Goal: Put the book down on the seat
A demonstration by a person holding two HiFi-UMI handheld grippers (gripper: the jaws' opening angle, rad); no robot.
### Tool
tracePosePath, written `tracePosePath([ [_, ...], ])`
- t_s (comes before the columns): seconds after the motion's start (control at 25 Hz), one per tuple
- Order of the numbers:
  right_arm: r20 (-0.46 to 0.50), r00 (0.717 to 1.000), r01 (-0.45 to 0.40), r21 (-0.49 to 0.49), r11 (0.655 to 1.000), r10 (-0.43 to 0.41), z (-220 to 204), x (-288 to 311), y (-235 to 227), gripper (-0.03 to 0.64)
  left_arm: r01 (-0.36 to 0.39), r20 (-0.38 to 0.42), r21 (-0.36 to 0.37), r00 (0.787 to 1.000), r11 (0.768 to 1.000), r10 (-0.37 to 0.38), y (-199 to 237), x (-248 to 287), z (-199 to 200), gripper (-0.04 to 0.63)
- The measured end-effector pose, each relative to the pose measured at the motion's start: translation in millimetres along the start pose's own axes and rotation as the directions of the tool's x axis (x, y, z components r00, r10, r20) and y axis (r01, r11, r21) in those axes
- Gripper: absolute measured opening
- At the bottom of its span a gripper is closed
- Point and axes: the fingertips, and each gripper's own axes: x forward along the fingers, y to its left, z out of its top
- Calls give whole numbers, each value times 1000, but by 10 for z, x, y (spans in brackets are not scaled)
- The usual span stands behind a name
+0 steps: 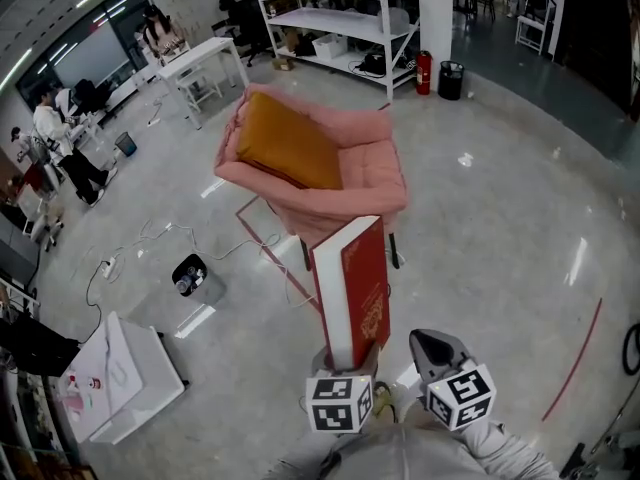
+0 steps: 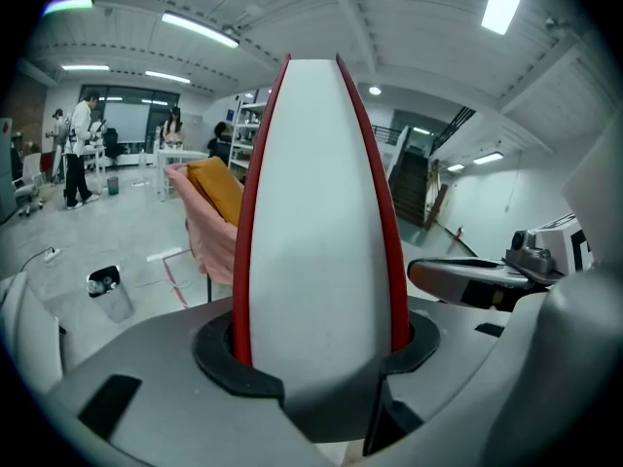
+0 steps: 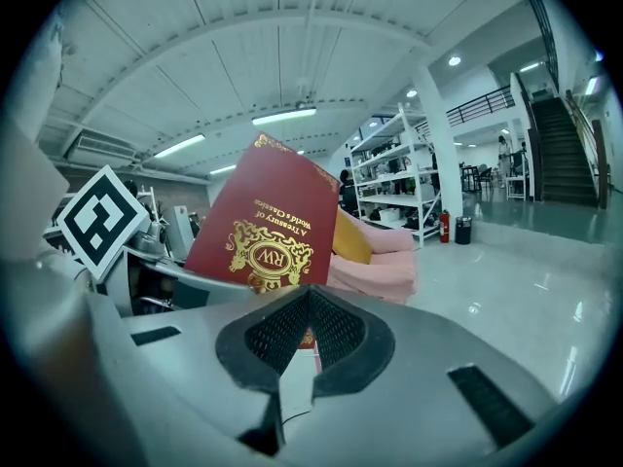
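Observation:
A thick red book (image 1: 355, 288) with white page edges stands upright in my left gripper (image 1: 350, 353), whose jaws clamp its lower end. In the left gripper view the book (image 2: 316, 222) fills the middle, its red covers pressed by both pads. My right gripper (image 1: 435, 348) is just right of the book, shut and empty; its own view shows its pads (image 3: 336, 329) closed together and the book's gold-stamped cover (image 3: 268, 227) to the left. Ahead stands a pink armchair (image 1: 370, 183) with an orange cushion (image 1: 290, 143) on its seat, some way beyond the book.
A black bin (image 1: 190, 273) and loose cables lie on the floor left of the chair. A white box (image 1: 125, 373) sits at the lower left. White shelving (image 1: 330, 18), a fire extinguisher (image 1: 424, 73) and people at desks are further back.

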Motion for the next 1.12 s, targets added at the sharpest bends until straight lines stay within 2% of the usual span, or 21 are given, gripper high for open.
tracePosePath([
  [0.52, 10, 1000, 0, 2, 1000, 0, 239, 448, -526, 6, -27, 1, 16, 1000, 1000, 27, 118, 516, 354, 244],
  [0.88, -3, 1000, -19, -12, 1000, 19, 568, 1018, -1227, 5, -62, -3, -22, 998, 998, 62, 257, 1213, 819, 244],
  [1.12, -25, 998, -60, -26, 998, 60, 822, 1367, -1712, 5, -92, -7, -72, 996, 993, 92, 264, 1696, 1213, 244],
])
